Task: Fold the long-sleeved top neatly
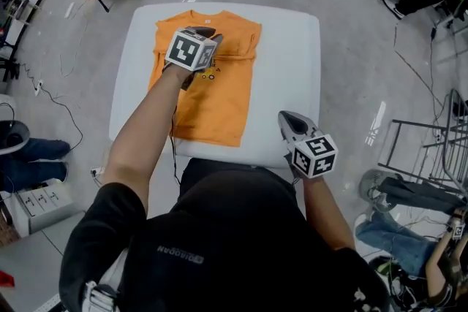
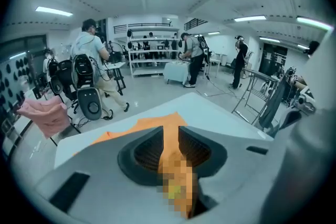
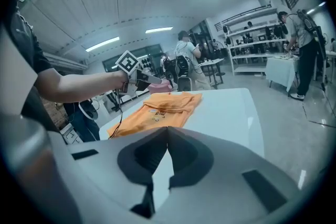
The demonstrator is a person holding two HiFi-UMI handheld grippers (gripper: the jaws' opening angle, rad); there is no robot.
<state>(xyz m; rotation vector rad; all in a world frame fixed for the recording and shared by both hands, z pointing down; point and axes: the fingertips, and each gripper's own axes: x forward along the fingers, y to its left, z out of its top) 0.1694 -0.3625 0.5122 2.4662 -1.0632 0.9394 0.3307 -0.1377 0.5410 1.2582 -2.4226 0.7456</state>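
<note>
Hovering over the orange top, left gripper spread; right gripper closed beside it.

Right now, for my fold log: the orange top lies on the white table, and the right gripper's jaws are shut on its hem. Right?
Not the hem. The right gripper has its jaws shut on nothing: the right gripper view shows them together over bare white table, apart from the orange top, which does lie on that table.

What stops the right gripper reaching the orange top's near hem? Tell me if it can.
Probably yes: nothing seems to. The right gripper hovers shut beside the hem, only bare table between them; the left gripper is farther up the orange top.
</note>
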